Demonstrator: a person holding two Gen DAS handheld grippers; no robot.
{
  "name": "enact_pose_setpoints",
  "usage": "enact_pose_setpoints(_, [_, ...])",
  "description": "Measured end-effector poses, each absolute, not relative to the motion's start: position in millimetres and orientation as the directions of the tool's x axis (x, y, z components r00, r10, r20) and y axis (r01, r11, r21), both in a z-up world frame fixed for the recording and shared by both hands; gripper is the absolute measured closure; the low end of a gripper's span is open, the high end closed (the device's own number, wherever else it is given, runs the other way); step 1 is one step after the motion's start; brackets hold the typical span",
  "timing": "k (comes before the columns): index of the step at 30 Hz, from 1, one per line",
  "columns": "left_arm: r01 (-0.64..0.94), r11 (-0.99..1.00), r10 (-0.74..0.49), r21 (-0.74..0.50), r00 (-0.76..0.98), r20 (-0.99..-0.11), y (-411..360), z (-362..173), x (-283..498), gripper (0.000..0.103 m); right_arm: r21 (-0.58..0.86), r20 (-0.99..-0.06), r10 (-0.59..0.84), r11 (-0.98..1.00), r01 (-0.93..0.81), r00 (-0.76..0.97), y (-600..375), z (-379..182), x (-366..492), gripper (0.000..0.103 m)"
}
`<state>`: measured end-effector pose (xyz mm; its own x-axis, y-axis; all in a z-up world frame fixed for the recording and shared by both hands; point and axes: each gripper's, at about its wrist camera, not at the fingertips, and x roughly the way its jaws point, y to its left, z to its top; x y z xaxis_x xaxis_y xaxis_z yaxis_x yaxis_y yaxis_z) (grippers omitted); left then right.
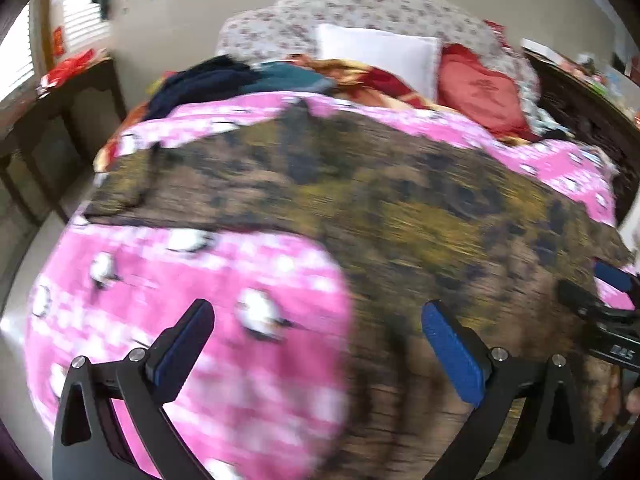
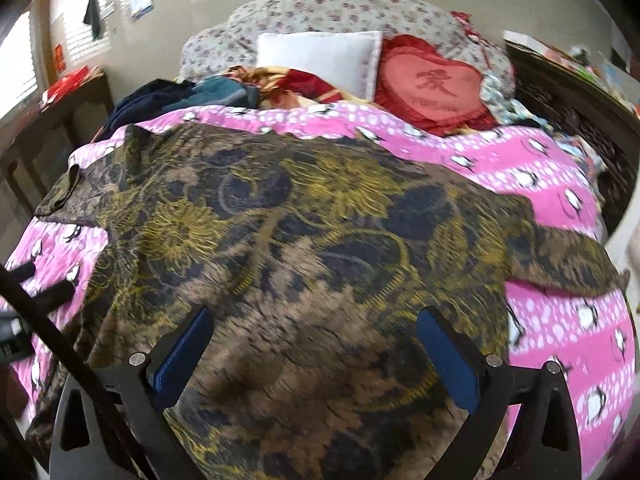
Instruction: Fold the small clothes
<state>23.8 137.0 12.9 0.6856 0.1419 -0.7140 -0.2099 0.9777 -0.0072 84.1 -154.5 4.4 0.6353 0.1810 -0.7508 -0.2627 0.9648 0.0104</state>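
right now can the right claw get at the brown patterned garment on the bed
Probably yes. The right claw hangs open directly over the brown patterned garment, which lies spread flat on the pink bedspread with nothing on top of it or between the fingers and the cloth.

Both wrist views low, close over bed (image 1: 120,320), facing headboard (image 2: 340,8); left view further left.

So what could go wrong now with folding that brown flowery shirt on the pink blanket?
Both hand-held grippers, left and right, are open above the shirt. A pinch might catch the pink blanket underneath too. The shirt's sleeve on the right side lies bunched, so a fold may come out crooked. The left view is blurred, so aim could be off.
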Motion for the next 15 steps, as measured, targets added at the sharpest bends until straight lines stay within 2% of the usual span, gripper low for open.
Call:
enact_pose_setpoints(5, [-0.351, 0.935, 0.281, 0.052, 0.644, -0.711, 223.0, 17.4, 38.8, 0.000, 0.025, -0.764, 0.225, 0.947, -0.321, 0.605, -125.5, -1.7, 99.7, 0.000])
enact_pose_setpoints(10, [-0.442, 0.894, 0.349, 0.074, 0.585, -0.732, 292.4, 7.0, 63.9, 0.000, 0.065, -0.761, 0.302, 0.916, -0.395, 0.574, -91.5, -0.7, 110.6, 0.000])
enact_pose_setpoints(15, [-0.472, 0.874, 0.393, 0.116, 0.547, -0.739, 322.4, -7.9, 89.5, 0.000, 0.057, -0.753, 0.328, 0.896, -0.441, 0.570, -65.6, 1.1, 116.5, 0.000])
